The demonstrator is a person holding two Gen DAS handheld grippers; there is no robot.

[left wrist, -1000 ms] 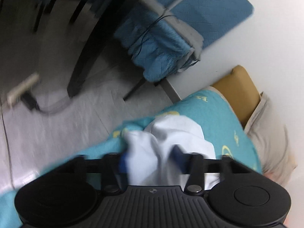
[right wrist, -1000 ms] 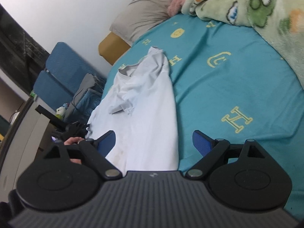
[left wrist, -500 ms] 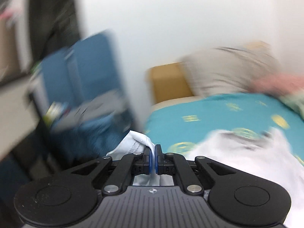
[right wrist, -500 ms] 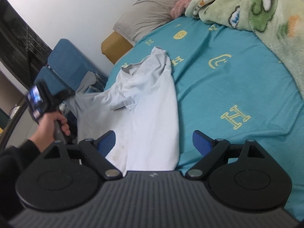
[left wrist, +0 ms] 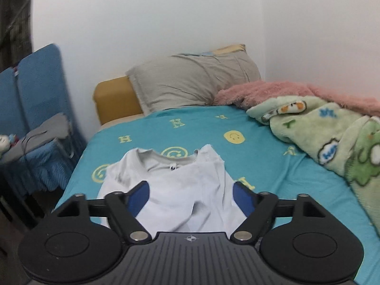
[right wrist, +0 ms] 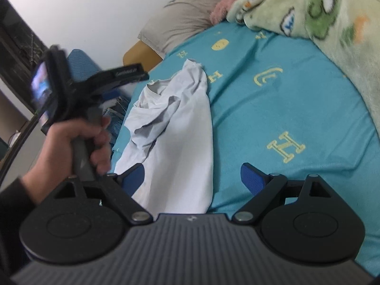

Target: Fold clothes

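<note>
Garment under inspection: a white short-sleeved cotton T-shirt (left wrist: 180, 185), lying on the turquoise bedsheet printed with yellow letters and smiley faces (left wrist: 273, 166). In the left wrist view its grey-lined collar points toward 12 o'clock, and one sleeve lies folded inward across the chest, leaving creases at the shoulder. The hem end runs under the camera body at 6 o'clock.

Left gripper (left wrist: 191, 194): jaws opening, blue pads standing wide apart with nothing pinched between them. The shirt shows in the gap, but neither pad appears to press on it. In the right wrist view this tool appears at 9 o'clock, blurred, gripped by the person's left hand (right wrist: 78, 142) in a dark sleeve.

Right gripper (right wrist: 192, 178): jaws spread wide, holding nothing. The shirt's lower edge lies in the gap toward the left pad; whether that pad touches the cloth cannot be told from this angle, as the fabric passes behind it.

Surroundings: a beige rectangular pillow (left wrist: 194, 83) at 12 o'clock against the white wall, with a mustard-yellow padded headboard (left wrist: 114, 99) just beside it at 11 o'clock. A green fleece blanket with cartoon prints (left wrist: 332, 137) is heaped at 3 o'clock, a pink fluffy blanket (left wrist: 285, 90) touching its far edge. A blue quilted chair (left wrist: 40, 87) stands at 9 o'clock, well apart from the shirt.
</note>
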